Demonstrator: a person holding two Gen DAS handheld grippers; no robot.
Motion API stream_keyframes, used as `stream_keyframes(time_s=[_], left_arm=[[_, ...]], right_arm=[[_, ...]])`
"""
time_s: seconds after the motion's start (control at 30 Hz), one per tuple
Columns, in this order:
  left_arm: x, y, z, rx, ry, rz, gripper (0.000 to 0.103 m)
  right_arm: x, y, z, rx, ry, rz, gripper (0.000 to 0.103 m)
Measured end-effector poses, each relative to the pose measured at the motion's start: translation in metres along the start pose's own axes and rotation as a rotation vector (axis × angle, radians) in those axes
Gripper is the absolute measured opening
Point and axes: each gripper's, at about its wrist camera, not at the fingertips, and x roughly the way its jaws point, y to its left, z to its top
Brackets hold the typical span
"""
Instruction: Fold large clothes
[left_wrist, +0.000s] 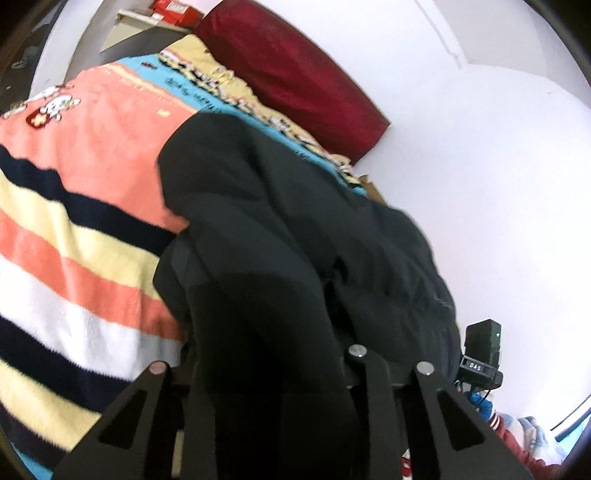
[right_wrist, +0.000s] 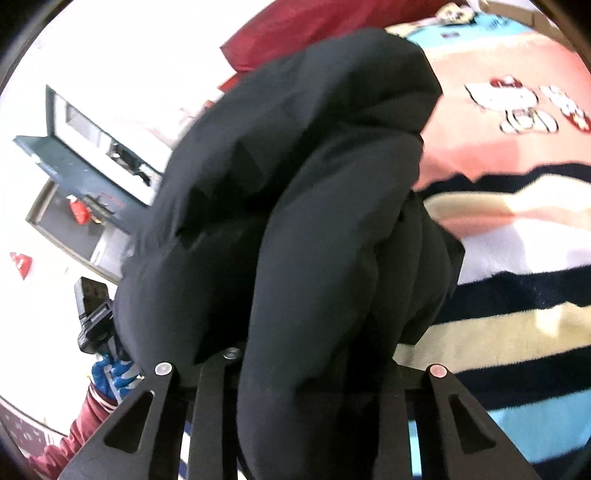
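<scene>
A large black garment (left_wrist: 280, 206) hangs bunched over the striped blanket (left_wrist: 74, 229) on the bed. My left gripper (left_wrist: 273, 373) is shut on a thick fold of it, and the cloth hides the fingertips. In the right wrist view the same black garment (right_wrist: 295, 192) drapes over my right gripper (right_wrist: 314, 369), which is shut on another fold. The garment is lifted between the two grippers, its far end trailing onto the blanket (right_wrist: 517, 295). The other gripper shows at the edge of each view (left_wrist: 480, 354) (right_wrist: 92, 314).
A dark red pillow (left_wrist: 291, 70) lies against the white wall (left_wrist: 480, 184) at the head of the bed. An open door and doorway (right_wrist: 85, 155) are on the left of the right wrist view. The person's red sleeve and blue glove (right_wrist: 107, 384) are low left.
</scene>
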Motion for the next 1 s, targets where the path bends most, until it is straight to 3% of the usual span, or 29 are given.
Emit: stream_keyframes(time_s=[0.17,0.27,0.33,0.37,0.4,0.47,0.5,0.57,0.73,0.87,1.0], left_arm=[[-0.044,-0.008,-0.025,0.039,0.011,-0.027,0.023],[-0.042,-0.001,-0.040,0.041,0.058,0.013,0.023],[-0.040,0.012,-0.052,0.045,0.092,0.097,0.028],[-0.039,0.019,-0.052,0.038,0.099,0.112,0.029],[-0.041,0.026,-0.055,0.030,0.107,0.122,0.037],[-0.049,0.044,-0.058,0.015,0.108,0.166,0.052],[-0.055,0.052,-0.058,0.004,0.103,0.183,0.061],[-0.074,0.064,-0.052,-0.018,0.079,0.213,0.066],[-0.122,0.059,-0.046,0.010,0.041,0.354,0.066],[-0.141,0.041,-0.053,0.065,0.057,0.501,0.066],[-0.155,0.019,-0.070,0.094,0.042,0.566,0.066]], right_arm=[[-0.039,0.012,-0.032,-0.017,-0.003,0.037,0.026],[-0.036,0.005,-0.044,0.006,0.017,0.000,0.026],[-0.024,-0.007,-0.053,0.034,0.050,-0.063,0.030],[-0.016,-0.019,-0.046,0.044,0.057,-0.102,0.036],[-0.015,-0.025,-0.050,0.056,0.056,-0.138,0.041],[-0.017,-0.035,-0.056,0.088,0.044,-0.179,0.060],[-0.024,-0.040,-0.059,0.113,0.033,-0.200,0.063],[-0.036,-0.046,-0.062,0.124,0.004,-0.263,0.083],[-0.069,-0.049,-0.067,0.117,-0.033,-0.370,0.084],[-0.092,-0.024,-0.089,0.096,-0.051,-0.388,0.084],[-0.108,0.000,-0.105,0.058,-0.053,-0.414,0.084]])
